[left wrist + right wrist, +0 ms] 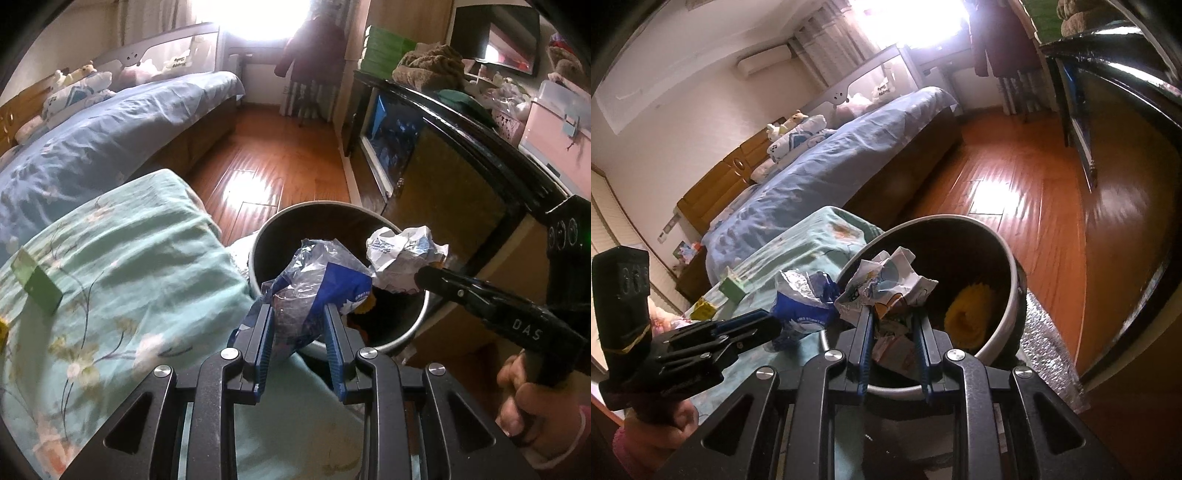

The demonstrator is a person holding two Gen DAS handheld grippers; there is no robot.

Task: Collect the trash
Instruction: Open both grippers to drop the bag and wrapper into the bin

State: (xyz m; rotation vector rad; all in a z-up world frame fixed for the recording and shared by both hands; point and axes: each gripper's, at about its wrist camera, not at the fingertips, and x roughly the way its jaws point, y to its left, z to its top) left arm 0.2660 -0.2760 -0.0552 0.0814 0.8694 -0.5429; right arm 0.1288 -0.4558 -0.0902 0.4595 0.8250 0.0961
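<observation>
Holding trash over the bin (410, 328), both grippers are loaded and positioned for release. The left gripper (299, 314) is clamped on a blue-and-clear plastic bag (317, 284); the bag's upper part projects past the near rim, so it should fall inside once freed, though its lower end hangs nearer the bed (122, 258) side. The right gripper (892, 321) is clamped on a crumpled printed wrapper (886, 284), held above the bin's opening, just beside the bag. A yellow item (967, 317) already lies at the bottom of the bin.

The bin stands on the floor (258, 158), touching or just beside the green-sheeted bed, which keeps the carry from bed to bin short. A green box (733, 288) and a yellow scrap (703, 310) lie on the sheet, apparently not yet collected.

Judgement: drop step in hand; the wrapper is well centred, and the bag would benefit from moving further over the opening before release. Light plastic may cling to the pads.
</observation>
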